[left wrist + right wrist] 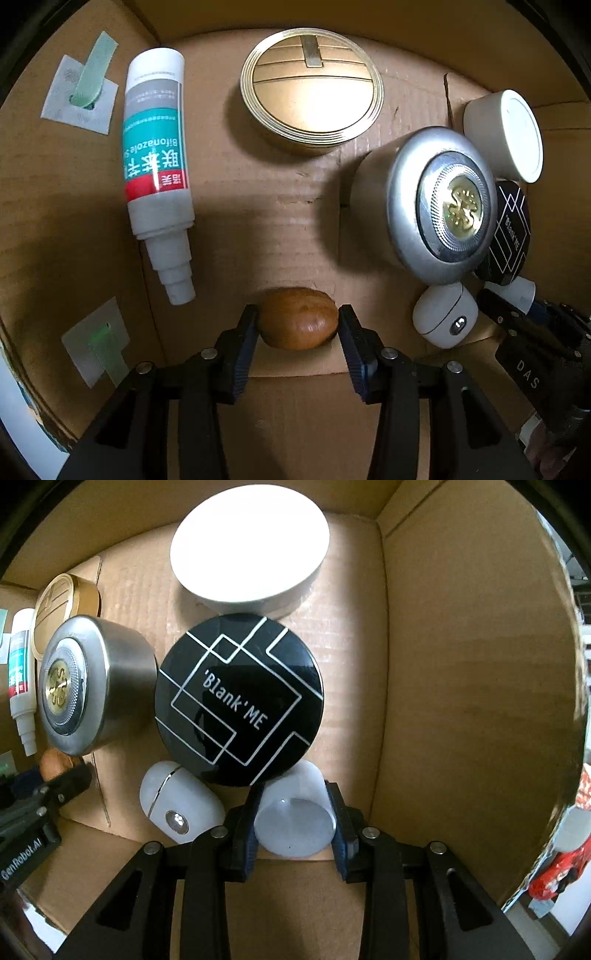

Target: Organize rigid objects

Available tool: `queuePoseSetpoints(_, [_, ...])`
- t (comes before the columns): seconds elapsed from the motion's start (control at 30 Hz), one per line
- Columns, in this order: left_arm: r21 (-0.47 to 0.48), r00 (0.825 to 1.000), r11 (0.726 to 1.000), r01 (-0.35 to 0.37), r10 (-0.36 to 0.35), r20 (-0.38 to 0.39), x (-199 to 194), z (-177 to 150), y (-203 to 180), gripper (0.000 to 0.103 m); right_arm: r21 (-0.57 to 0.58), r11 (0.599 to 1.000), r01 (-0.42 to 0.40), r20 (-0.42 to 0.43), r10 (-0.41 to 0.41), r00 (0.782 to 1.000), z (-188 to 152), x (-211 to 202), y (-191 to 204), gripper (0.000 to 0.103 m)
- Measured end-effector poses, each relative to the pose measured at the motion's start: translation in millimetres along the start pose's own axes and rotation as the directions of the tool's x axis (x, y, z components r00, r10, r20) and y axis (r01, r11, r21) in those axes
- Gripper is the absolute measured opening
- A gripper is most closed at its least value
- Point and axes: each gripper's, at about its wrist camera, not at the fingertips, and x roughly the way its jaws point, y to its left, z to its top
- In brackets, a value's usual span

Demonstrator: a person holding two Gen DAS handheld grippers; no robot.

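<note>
Left wrist view looks down into a cardboard box point(288, 206), and it's busy in there. Taking the silver round tin point(424, 203) as landmark: a gold ribbed tin point(312, 88) lies up and left of it, a white spray bottle point(157, 155) on its side sits far left, a white jar point(506, 134) leans just above right, a white earbud case point(443, 315) rests just below. The left gripper point(298, 325) has its jaws pressed on both ends of a smooth brown wooden egg-shaped piece point(298, 319), down-left of the tin on the box floor.

Right wrist view: a glossy black round compact point(239, 698) touches the silver tin's right side, crowding everything. The right gripper point(295, 819) jaws clamp a white matte cylinder cap point(295, 823), just below the compact, touching its edge, with the earbud case beside it.
</note>
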Motion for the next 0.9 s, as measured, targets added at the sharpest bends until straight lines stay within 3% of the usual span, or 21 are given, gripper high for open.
queuePoseSetpoints(0.27, [0.024,0.999,0.999,-0.032,0.031,0.041,-22.2,-10.9,-1.5,0.046,-0.024,1.0,0.004,0.018,-0.004,1.0,-13.6,-21.8,4.7,0.058])
queuePoseSetpoints(0.37, [0.024,0.996,0.999,-0.03,0.028,0.085,-38.1,-17.5,-1.6,0.063,-0.023,1.0,-0.006,0.041,0.007,0.999,-22.5,-37.7,3.5,0.072])
queuePoseSetpoints(0.43, [0.014,0.992,1.0,-0.023,0.022,0.122,-49.9,-22.8,0.0,0.068,-0.023,1.0,-0.002,0.074,0.004,0.997,-30.2,-52.4,0.8,0.082])
queuePoseSetpoints(0.47, [0.009,0.99,1.0,-0.018,0.017,0.138,-56.0,-26.1,1.4,0.079,-0.025,1.0,0.0,0.086,0.002,0.996,-32.9,-57.7,0.3,0.083])
queuePoseSetpoints(0.53, [-0.001,0.986,1.0,-0.018,0.018,0.164,-64.4,-31.0,2.3,0.089,-0.024,1.0,0.004,0.112,-0.002,0.994,-39.4,-69.2,-3.8,0.084])
queuePoseSetpoints(0.67, [-0.025,0.977,0.999,-0.027,0.032,0.213,-82.0,-43.9,11.4,0.092,-0.022,1.0,-0.017,0.148,0.02,0.989,-58.0,-87.1,-11.3,0.101])
queuePoseSetpoints(0.9, [-0.044,0.951,0.999,-0.02,0.032,0.307,-113.7,-75.4,8.6,0.094,-0.027,0.999,-0.039,0.22,0.044,0.975,-91.9,-118.7,-11.9,0.103])
